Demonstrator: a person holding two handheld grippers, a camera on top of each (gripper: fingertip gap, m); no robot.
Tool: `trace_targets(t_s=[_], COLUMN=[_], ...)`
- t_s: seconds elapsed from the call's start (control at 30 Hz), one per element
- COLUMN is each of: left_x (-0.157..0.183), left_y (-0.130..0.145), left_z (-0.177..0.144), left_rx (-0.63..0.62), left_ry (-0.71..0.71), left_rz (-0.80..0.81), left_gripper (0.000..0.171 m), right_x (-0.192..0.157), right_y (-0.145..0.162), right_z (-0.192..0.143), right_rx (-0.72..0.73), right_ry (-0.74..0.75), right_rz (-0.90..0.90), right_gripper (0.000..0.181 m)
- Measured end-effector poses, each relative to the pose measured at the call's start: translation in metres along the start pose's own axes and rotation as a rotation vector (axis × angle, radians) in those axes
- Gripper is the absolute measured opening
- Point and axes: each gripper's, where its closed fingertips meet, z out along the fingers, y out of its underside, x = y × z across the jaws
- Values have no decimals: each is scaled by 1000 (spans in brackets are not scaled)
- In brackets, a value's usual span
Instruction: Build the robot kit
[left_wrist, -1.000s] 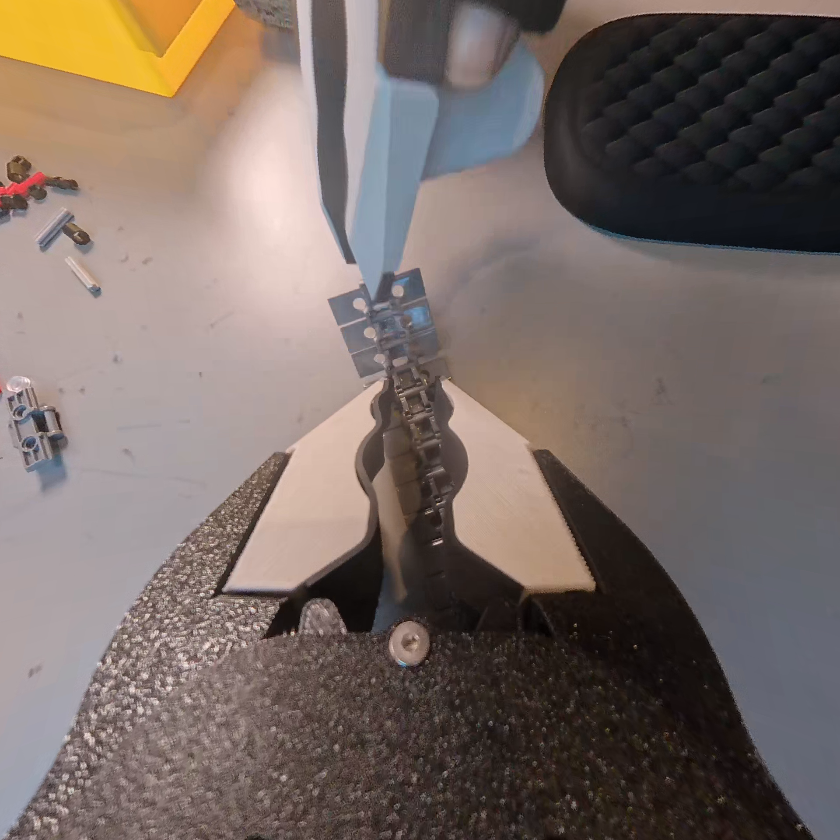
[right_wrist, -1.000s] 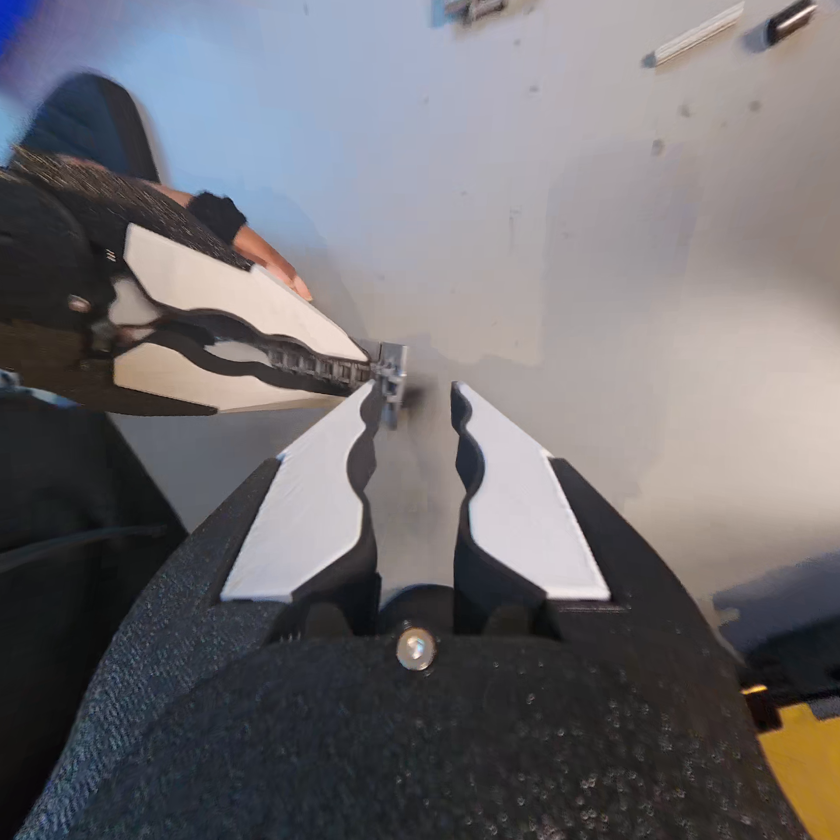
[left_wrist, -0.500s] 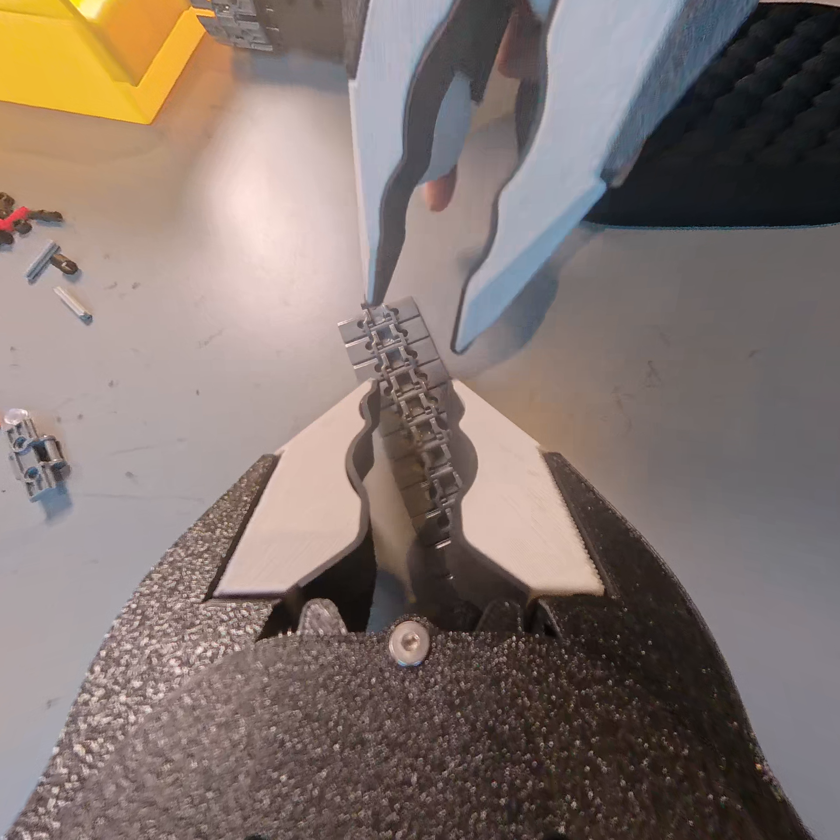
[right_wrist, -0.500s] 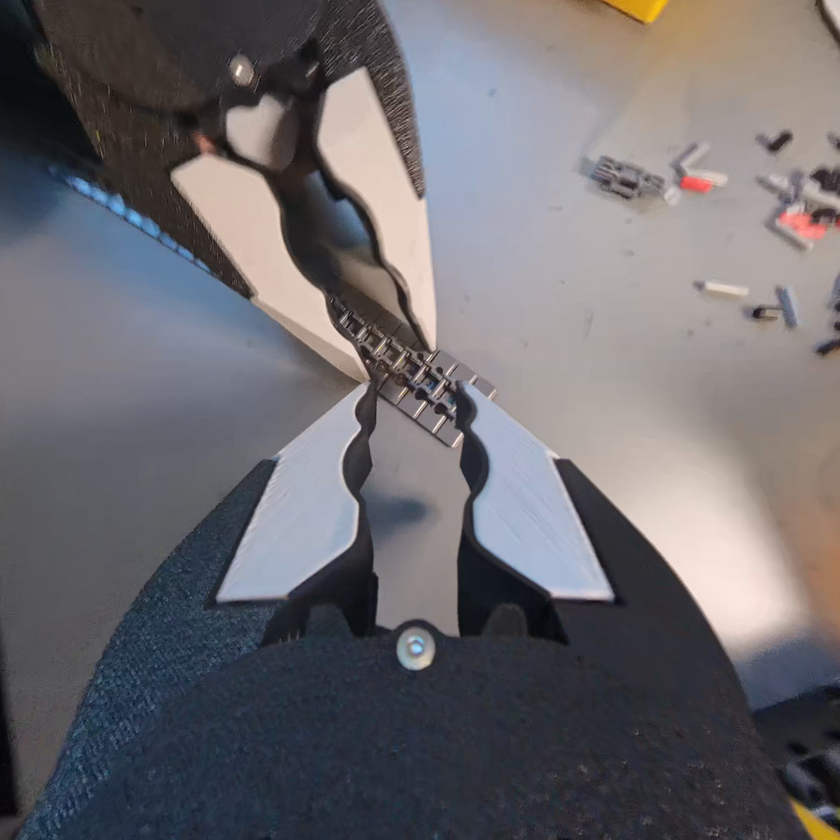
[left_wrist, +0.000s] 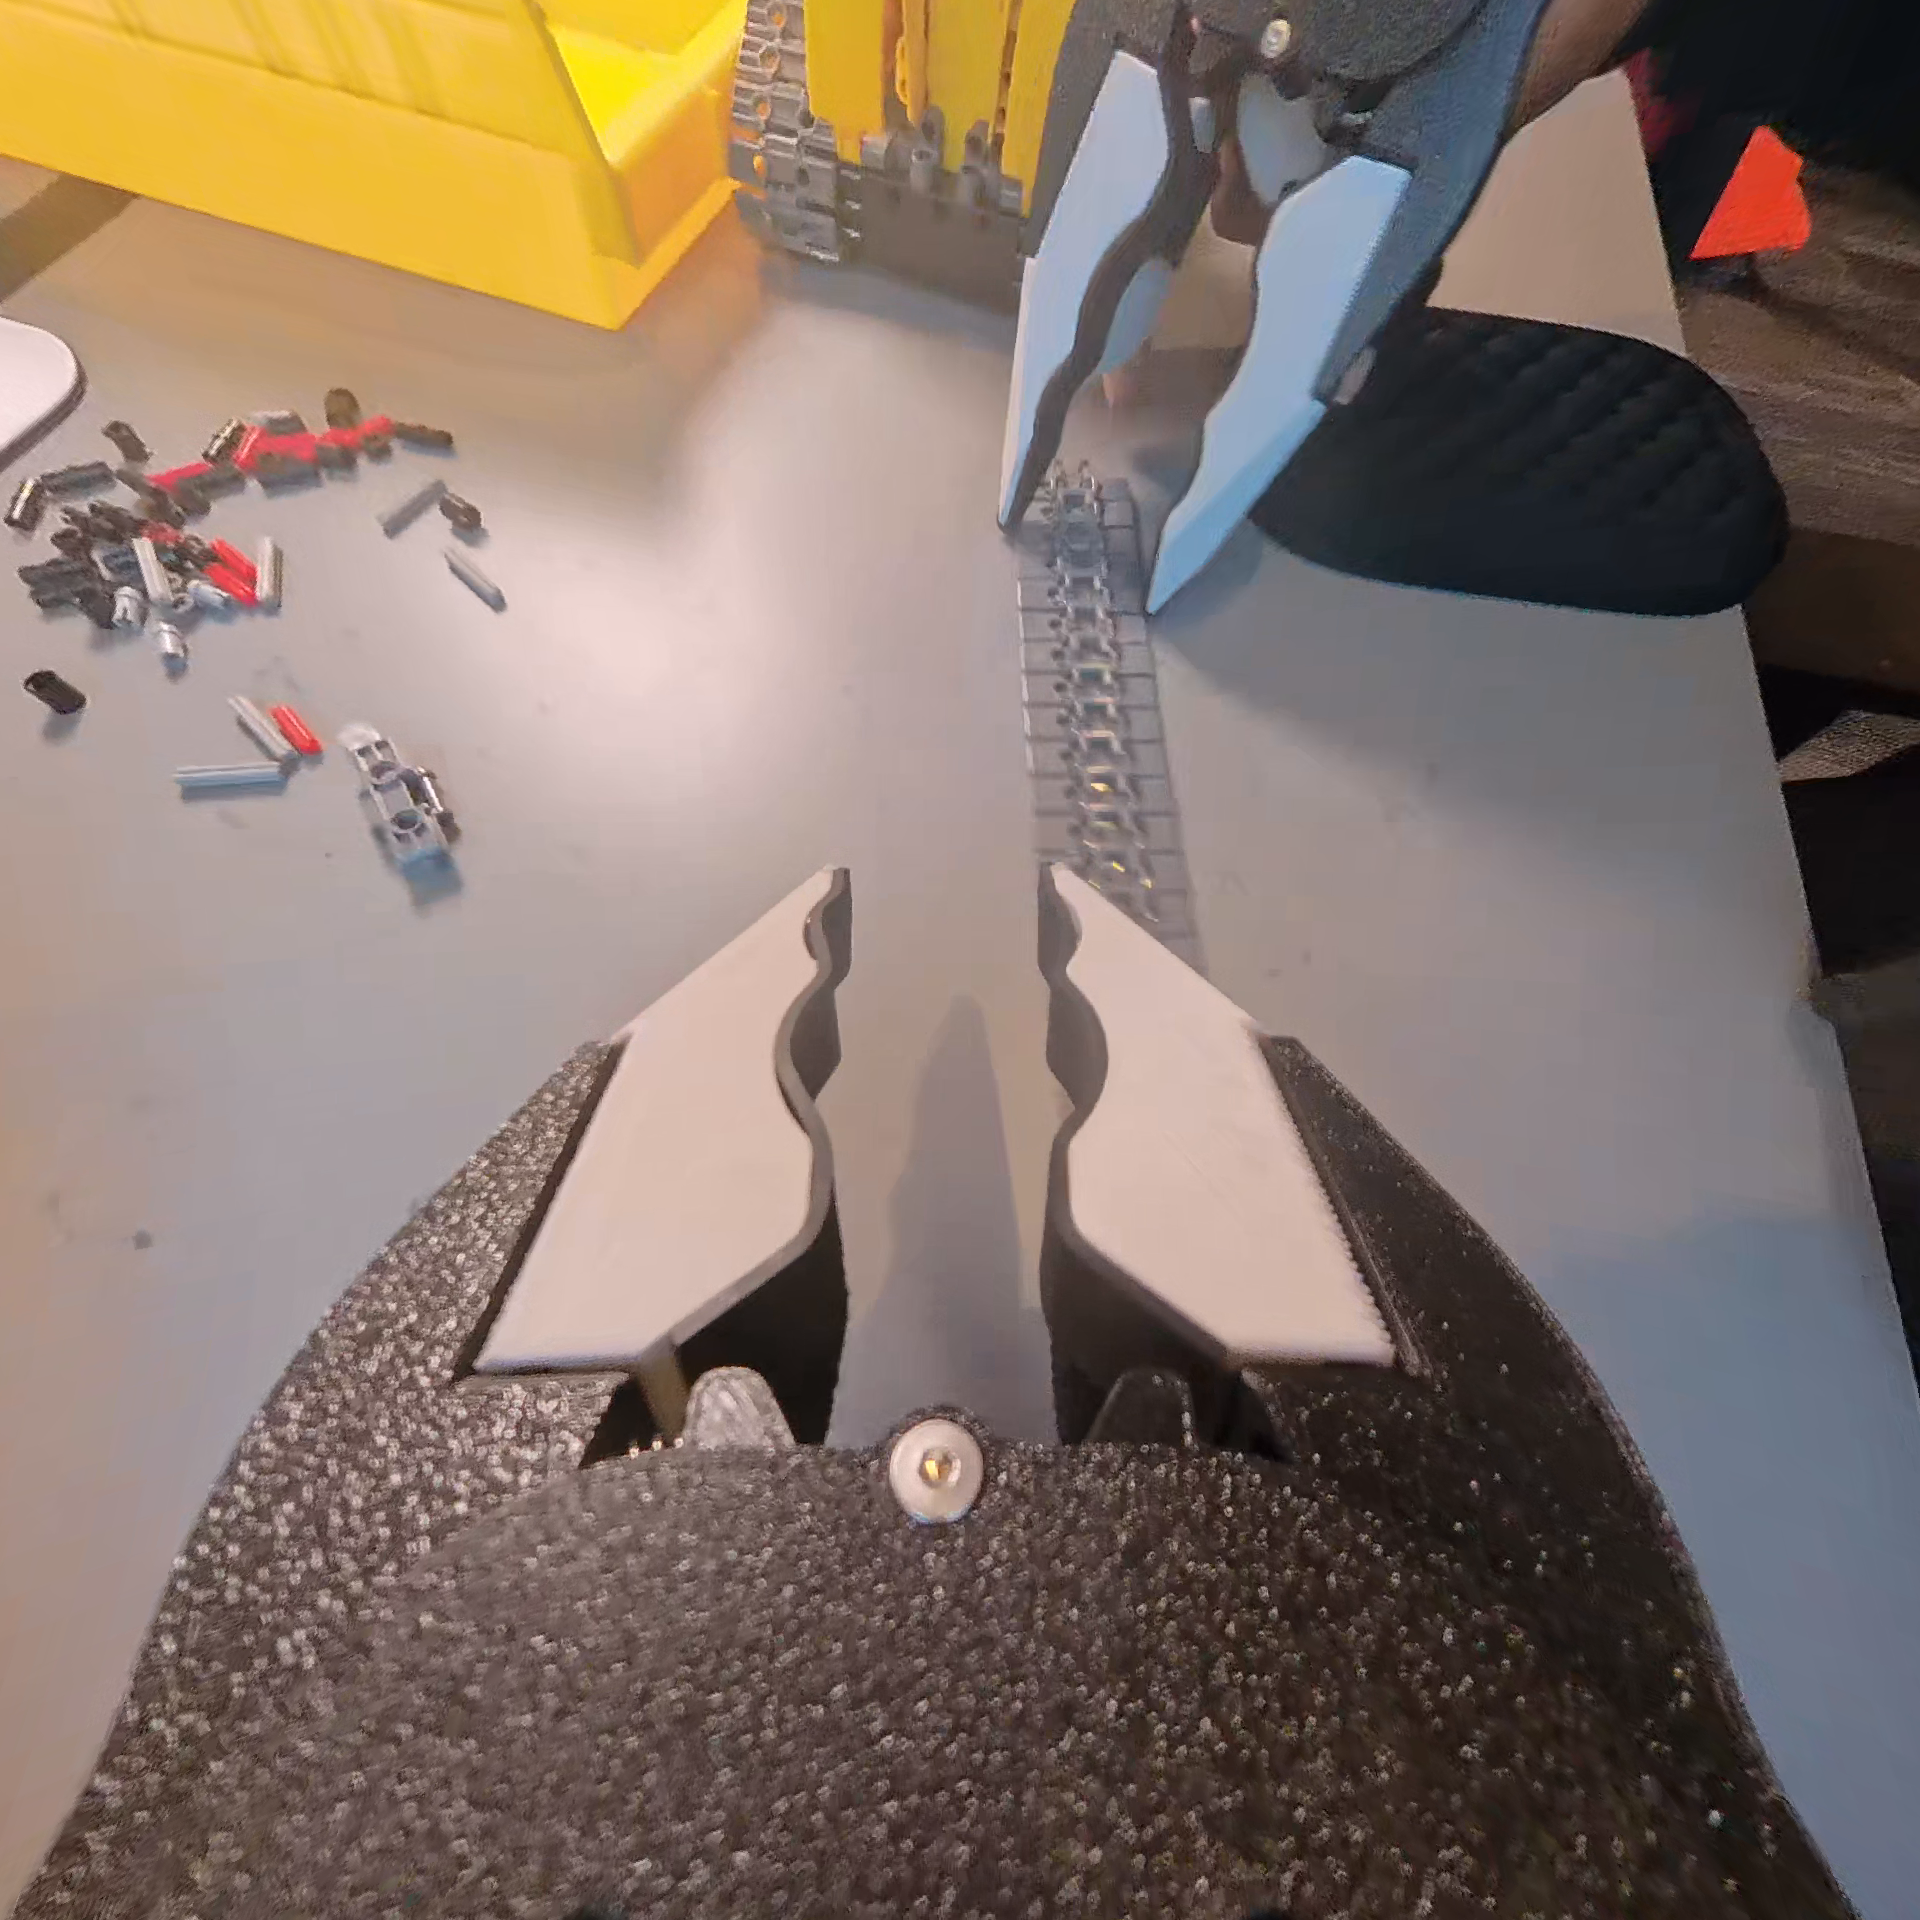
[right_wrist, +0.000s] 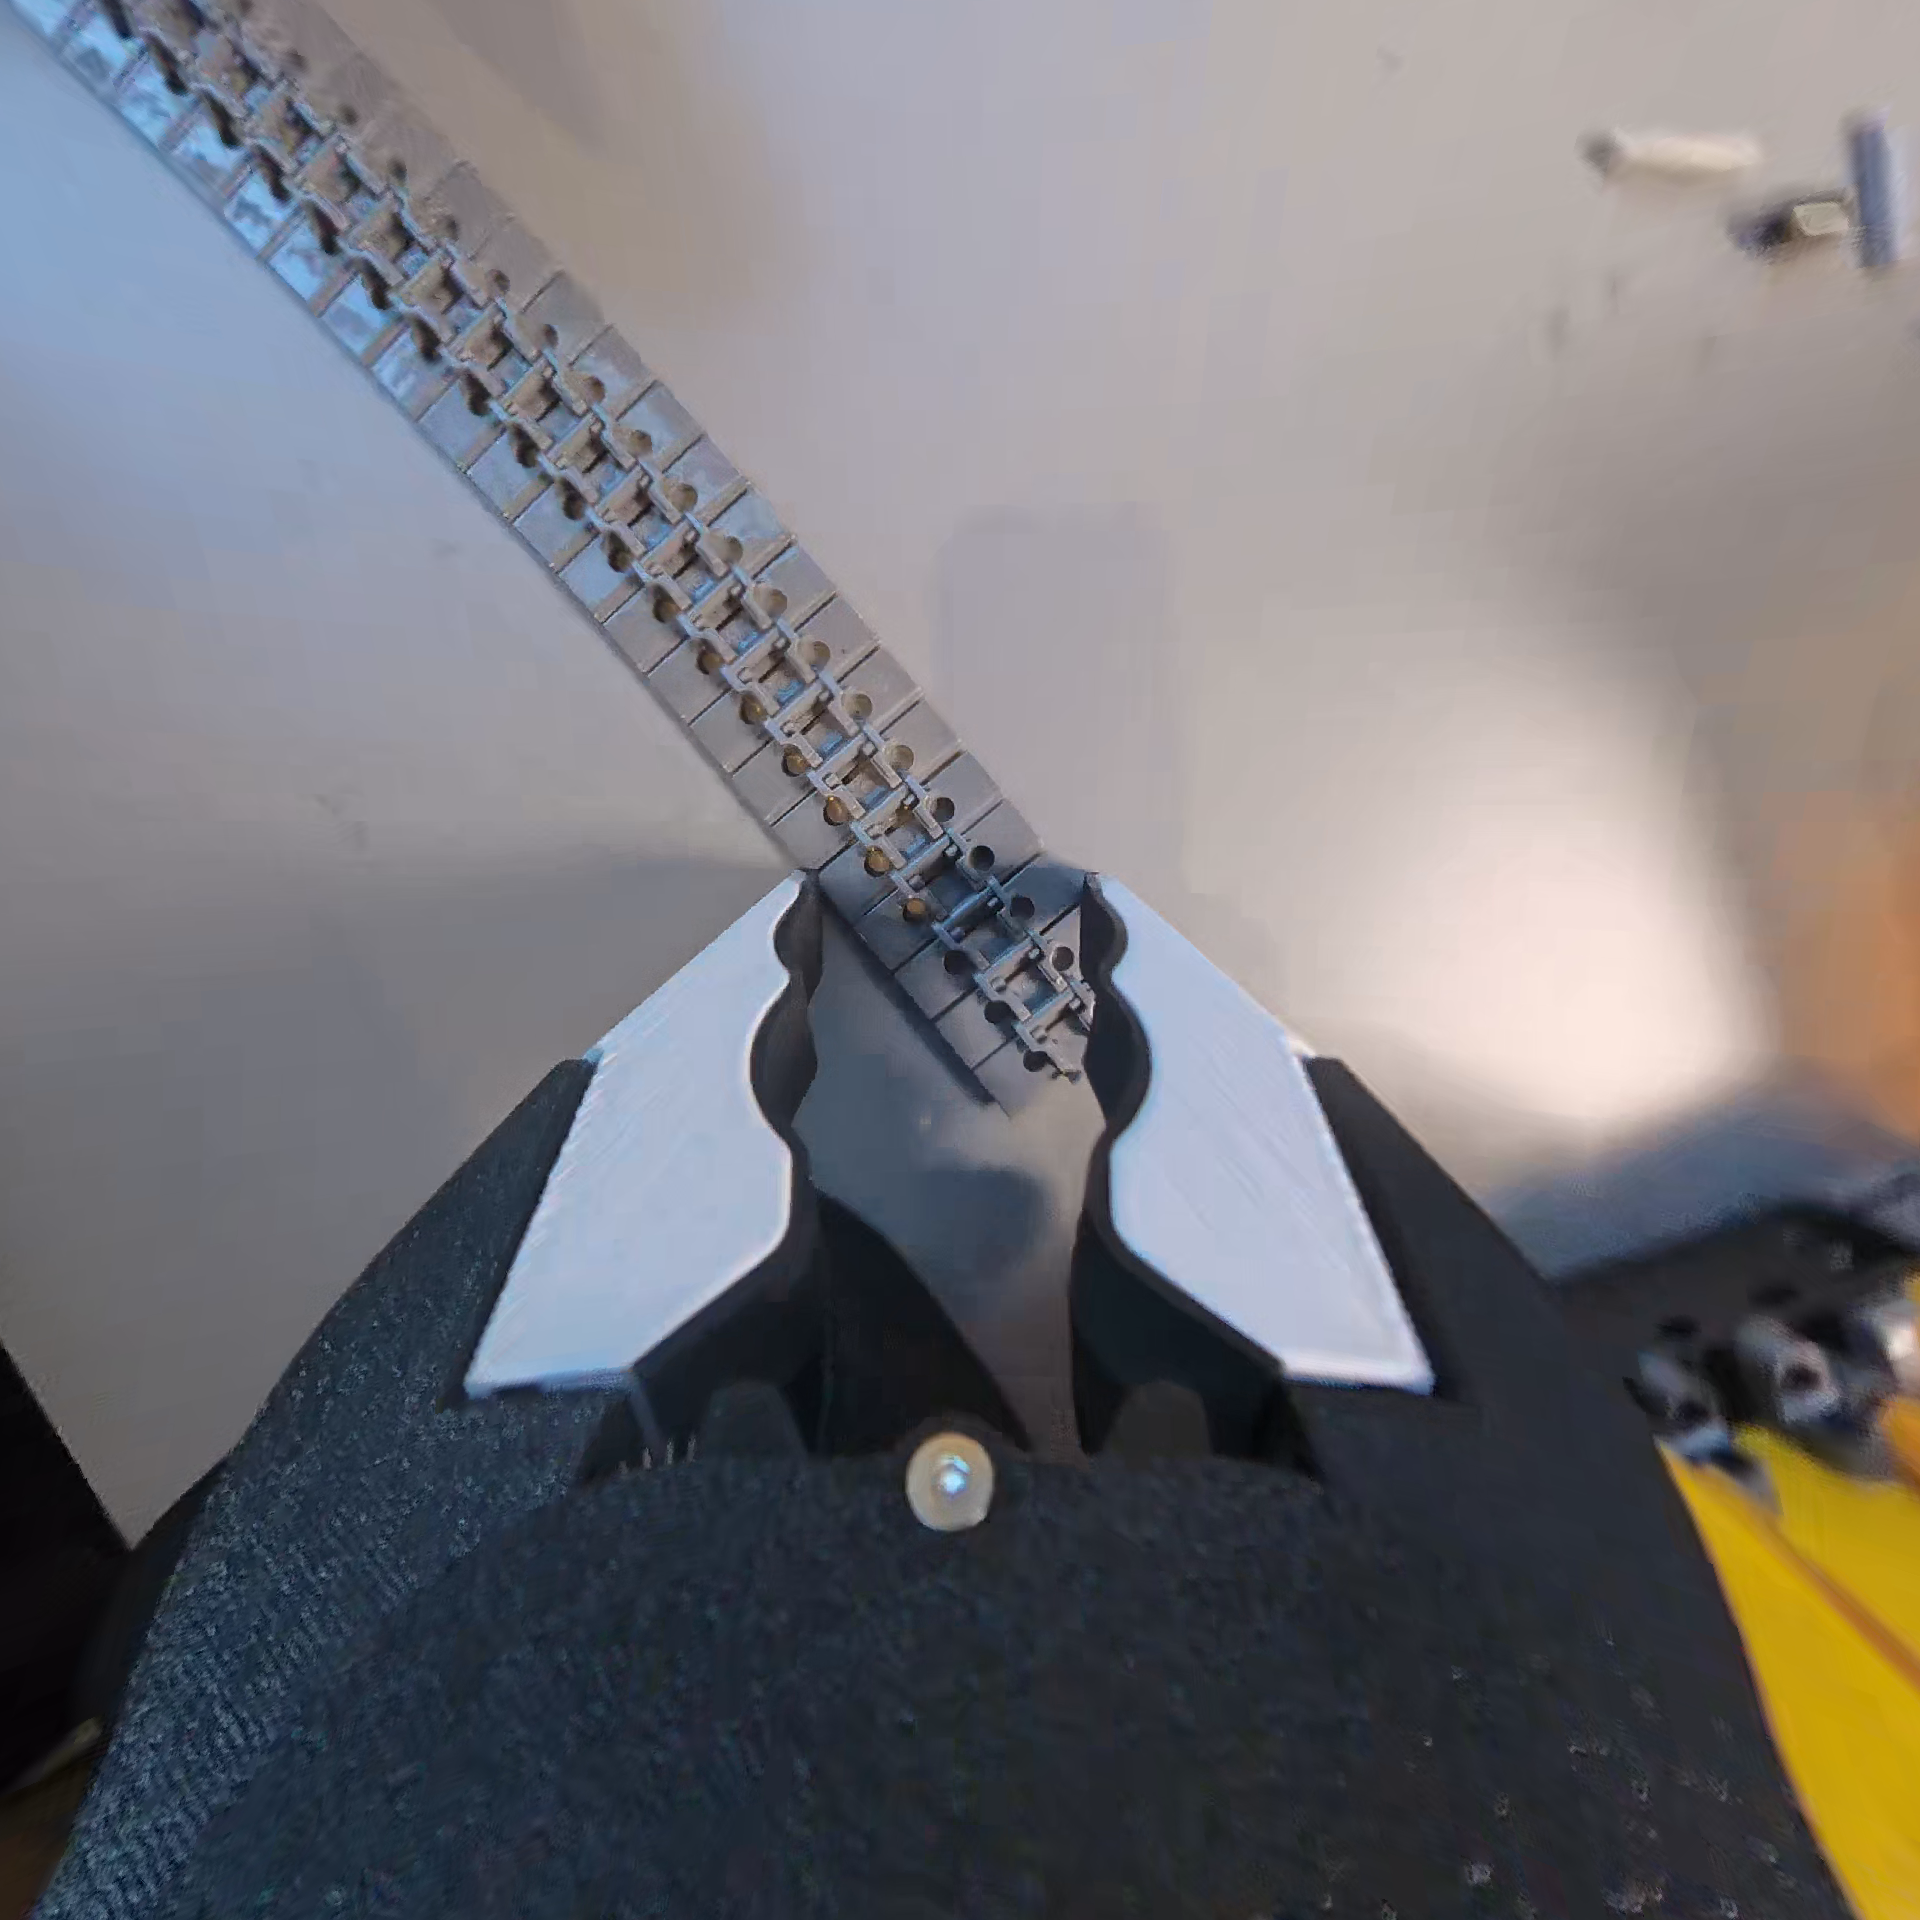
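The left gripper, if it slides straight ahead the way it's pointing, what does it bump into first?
Probably nothing soon: the left gripper has open, empty jaws aimed at bare grey table. The grey track strip lies just right of that line, and the toy-brick model stands far ahead. Depth is hard to judge.

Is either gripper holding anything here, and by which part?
Left gripper holds nothing. Right gripper straddles one end of the grey track chain; whether its fingers actually pinch it cannot be told.
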Motion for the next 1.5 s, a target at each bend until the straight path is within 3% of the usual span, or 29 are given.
trace_targets(t_s=[0.1, 0.17, 0.27, 0.3, 0.4, 0.47, 0.57, 0.63, 0.77, 0.87, 1.0, 1.1, 1.27, 1.3, 1.47, 1.5], left_x=[9, 14, 13, 16, 19, 19, 20, 20, 22, 23, 23, 16, 1, -1, -5, -5], left_y=[0, 12, 42, 39, 42, 43, 43, 43, 44, 45, 36, 14, -31, -37, -58, -60], left_z=[3, 12, 24, 24, 21, 20, 19, 19, 18, 16, 9, 4, 8, 12, 40, 47], left_rx=[-36, -121, -292, -274, -282, -283, -285, -286, -289, -286, -225, -122, 29, 44, 84, 75], left_ry=[37, 57, 33, 30, 31, 33, 46, 53, 62, 53, 46, 16, -39, -45, -28, -20], left_rz=[32, 55, 129, 150, 156, 154, 165, 167, 169, 168, 135, 109, 81, 76, 59, 53], left_gripper=[42, 48, 50, 43, 38, 38, 38, 38, 38, 38, 40, 43, 44, 44, 42, 42], right_x=[3, -18, -33, -32, -16, 8, 52, 74, 100, 109, 96, 78, 42, 32, 17, 16], right_y=[10, 3, -6, -9, -16, -8, 23, 46, 67, 75, 52, 29, -13, -24, -57, -61], right_z=[-6, -3, -7, -16, -68, -113, -170, -182, -177, -156, -149, -142, -123, -122, -116, -120], right_rx=[38, 80, 148, 191, 370, 449, 390, 288, 164, 70, 127, 202, 324, 370, 447, 478], right_ry=[38, 2, 24, 34, 98, 231, 482, 507, 455, 454, 438, 408, 302, 284, 304, 296], right_rz=[115, 49, -10, -5, 59, 52, -82, -164, -301, -382, -457, -487, -510, -535, -597, -571], right_gripper=[49, 43, 58, 61, 61, 64, 76, 80, 45, 36, 27, 17, 14, 0, 1, 9])
